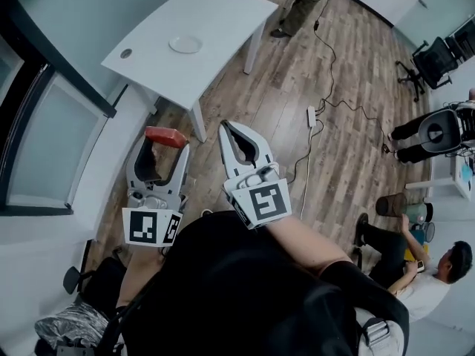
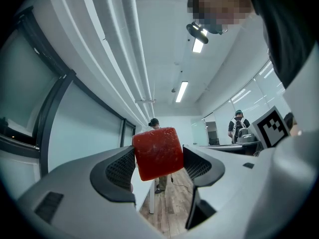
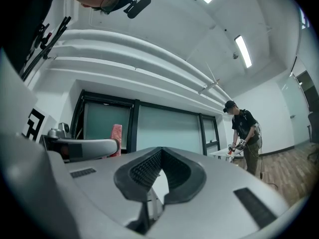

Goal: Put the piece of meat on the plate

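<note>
My left tongs [image 1: 163, 148] clamped the red piece of meat [image 1: 165, 136]; my right tongs [image 1: 228, 129] were pressed shut, empty. The plate [image 1: 185, 44] sat on the white desk [image 1: 230, 13], well apart.

Left gripper [image 1: 165, 145] and right gripper [image 1: 234, 130]: on my feed both show pale grey moulded shells, each tapering into two curved jaws. Pads [image 2: 122, 167]: black, finely ribbed, inset along the inner faces of the jaws; I read the same ribbing in the right gripper view. Marker cubes [image 1: 151, 227]: white faces printed with black square patterns, one behind each gripper. Clothing: a black top [image 1: 245, 288], plain and unmarked.
</note>
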The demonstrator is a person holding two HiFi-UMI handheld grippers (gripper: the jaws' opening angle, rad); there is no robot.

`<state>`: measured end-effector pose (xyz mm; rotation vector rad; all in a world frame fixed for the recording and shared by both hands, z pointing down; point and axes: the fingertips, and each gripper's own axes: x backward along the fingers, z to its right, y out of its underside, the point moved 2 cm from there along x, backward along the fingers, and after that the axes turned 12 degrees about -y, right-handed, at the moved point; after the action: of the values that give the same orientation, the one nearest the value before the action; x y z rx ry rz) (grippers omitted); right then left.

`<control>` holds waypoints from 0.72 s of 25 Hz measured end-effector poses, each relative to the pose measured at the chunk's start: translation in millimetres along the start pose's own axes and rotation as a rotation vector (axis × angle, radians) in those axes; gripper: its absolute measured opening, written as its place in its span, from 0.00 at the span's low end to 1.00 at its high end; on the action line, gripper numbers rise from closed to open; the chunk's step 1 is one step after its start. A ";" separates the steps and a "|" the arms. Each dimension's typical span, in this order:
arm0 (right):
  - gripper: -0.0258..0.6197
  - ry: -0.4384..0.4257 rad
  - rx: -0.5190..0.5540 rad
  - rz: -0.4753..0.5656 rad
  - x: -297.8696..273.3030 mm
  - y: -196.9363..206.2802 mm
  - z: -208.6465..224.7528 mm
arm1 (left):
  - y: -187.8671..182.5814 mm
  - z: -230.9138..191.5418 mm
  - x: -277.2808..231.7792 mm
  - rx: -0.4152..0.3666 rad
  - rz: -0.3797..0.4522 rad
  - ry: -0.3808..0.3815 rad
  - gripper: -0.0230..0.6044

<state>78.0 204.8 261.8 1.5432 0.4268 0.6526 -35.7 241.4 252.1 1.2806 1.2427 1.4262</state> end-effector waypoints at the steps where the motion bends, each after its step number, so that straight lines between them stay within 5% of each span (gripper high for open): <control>1: 0.04 0.002 0.006 0.003 -4.0 0.2 -5.8 | 0.3 -7.0 2.8 0.007 0.005 0.006 0.52; 18: 0.04 0.054 0.047 -0.050 -36.7 16.6 -13.1 | 7.2 -50.4 -1.8 0.015 -0.013 0.009 0.52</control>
<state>39.7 190.5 272.8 1.5569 0.5228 0.6503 -85.2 231.5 259.4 1.2760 1.2678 1.4174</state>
